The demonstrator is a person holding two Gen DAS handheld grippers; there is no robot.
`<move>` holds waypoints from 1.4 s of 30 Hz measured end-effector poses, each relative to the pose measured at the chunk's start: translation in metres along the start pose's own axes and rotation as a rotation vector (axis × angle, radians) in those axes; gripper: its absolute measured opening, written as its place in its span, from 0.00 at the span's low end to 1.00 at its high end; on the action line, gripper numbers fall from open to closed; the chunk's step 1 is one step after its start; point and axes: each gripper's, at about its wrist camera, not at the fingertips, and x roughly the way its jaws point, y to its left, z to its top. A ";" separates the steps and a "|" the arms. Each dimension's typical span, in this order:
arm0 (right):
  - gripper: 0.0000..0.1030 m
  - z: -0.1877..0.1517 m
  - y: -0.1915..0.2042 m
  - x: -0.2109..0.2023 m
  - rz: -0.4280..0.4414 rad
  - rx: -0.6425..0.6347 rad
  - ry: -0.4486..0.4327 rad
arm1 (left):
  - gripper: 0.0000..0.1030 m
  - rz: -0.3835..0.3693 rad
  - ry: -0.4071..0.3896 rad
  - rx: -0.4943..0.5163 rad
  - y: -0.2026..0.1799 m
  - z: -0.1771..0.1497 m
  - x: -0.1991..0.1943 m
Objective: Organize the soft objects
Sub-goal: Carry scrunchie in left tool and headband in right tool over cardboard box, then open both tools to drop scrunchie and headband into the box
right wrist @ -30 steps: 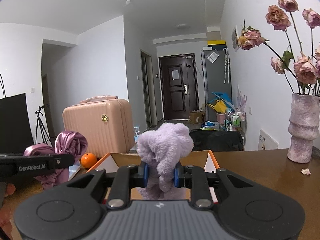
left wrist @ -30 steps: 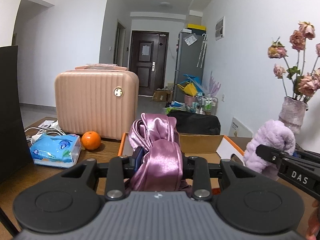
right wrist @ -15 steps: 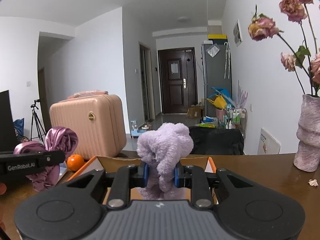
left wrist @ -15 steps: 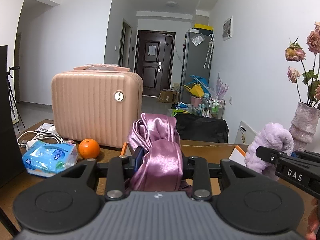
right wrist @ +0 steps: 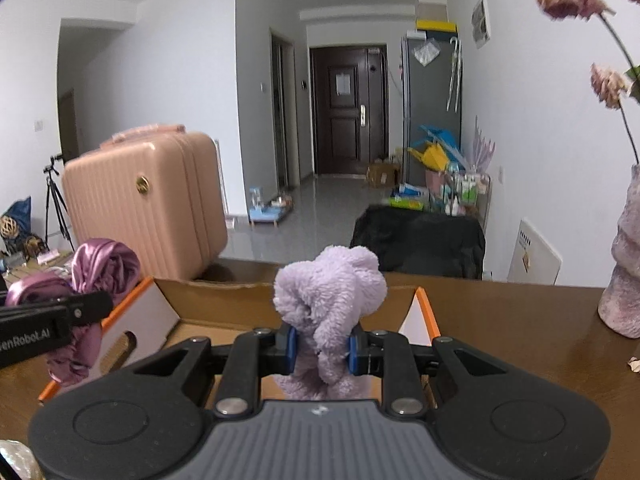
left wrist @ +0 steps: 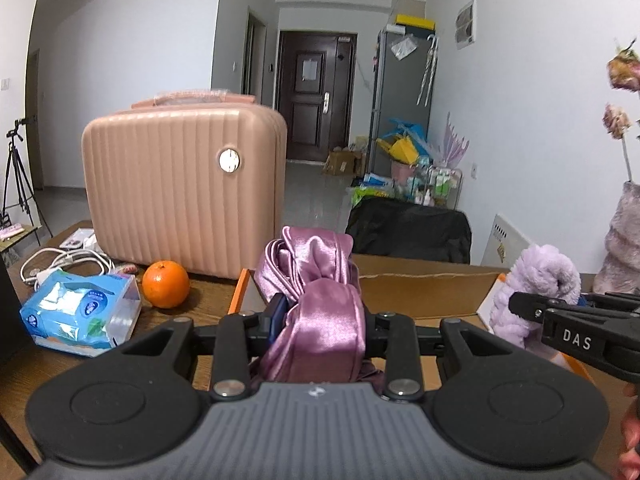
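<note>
Left gripper clamped on glossy mauve satin cloth, bunched in smooth folds, held above open cardboard box with orange edge trim. Right gripper clamped on fluffy lilac plush, knobbly and rounded, above same box. Box on brown wooden table. Ribbed pink hard-shell case, round orange, crinkly blue tissue pack at left

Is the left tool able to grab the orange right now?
Probably not yet. The left tool is shut on the purple satin cloth, so it has no free grip, though the orange sits uncovered nearby.
</note>
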 end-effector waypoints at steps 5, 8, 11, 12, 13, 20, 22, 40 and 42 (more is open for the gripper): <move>0.22 -0.001 0.002 0.018 -0.008 -0.026 0.044 | 0.33 0.003 0.053 0.005 0.003 0.003 0.023; 0.22 -0.002 0.004 0.025 -0.009 -0.037 0.063 | 0.33 0.006 0.070 0.012 0.003 0.002 0.033; 0.22 -0.005 0.005 0.033 -0.009 -0.043 0.088 | 0.33 0.010 0.090 0.018 0.003 0.000 0.042; 0.23 -0.006 0.004 0.035 -0.009 -0.045 0.094 | 0.33 0.009 0.097 0.018 0.004 -0.001 0.043; 0.24 -0.006 0.005 0.036 -0.009 -0.046 0.098 | 0.33 0.008 0.104 0.017 0.004 -0.002 0.045; 0.65 -0.007 0.004 0.028 -0.024 -0.057 0.080 | 0.66 -0.010 0.079 0.022 0.003 -0.003 0.040; 0.79 -0.006 0.003 0.026 -0.035 -0.057 0.071 | 0.85 0.000 0.063 0.019 0.003 -0.002 0.037; 1.00 -0.001 -0.004 0.009 -0.069 -0.034 0.019 | 1.00 0.071 -0.005 0.002 0.006 0.002 0.023; 1.00 0.000 -0.003 0.005 -0.073 -0.036 0.008 | 1.00 0.071 -0.018 0.002 0.006 0.003 0.019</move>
